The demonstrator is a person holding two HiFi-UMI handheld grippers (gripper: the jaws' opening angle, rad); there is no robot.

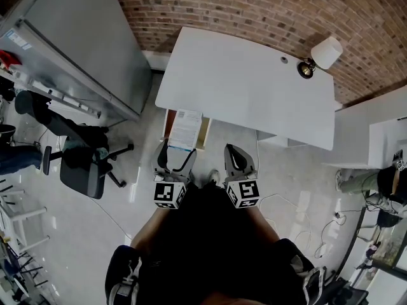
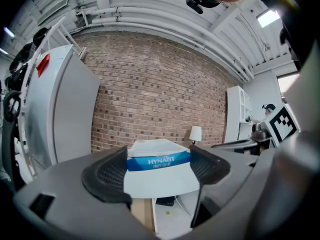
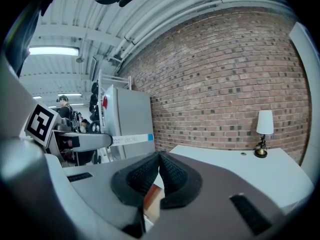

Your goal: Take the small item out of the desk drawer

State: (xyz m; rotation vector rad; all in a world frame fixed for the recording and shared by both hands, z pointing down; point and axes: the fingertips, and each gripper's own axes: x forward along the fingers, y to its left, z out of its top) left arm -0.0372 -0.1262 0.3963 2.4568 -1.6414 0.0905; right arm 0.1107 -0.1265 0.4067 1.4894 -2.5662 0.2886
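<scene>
Brick wall (image 1: 254, 11) backs the white desk (image 1: 254, 88). My left gripper (image 1: 178, 152) pinches the box (image 1: 186, 126), its length pointing far. My right gripper (image 1: 237, 152) is pressed together.

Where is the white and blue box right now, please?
The box is clamped in the left gripper, before the white desk's left end in the head view.

Matt white desk (image 1: 254, 88), rough brick wall (image 1: 254, 5), glossy floor (image 1: 76, 234).
</scene>
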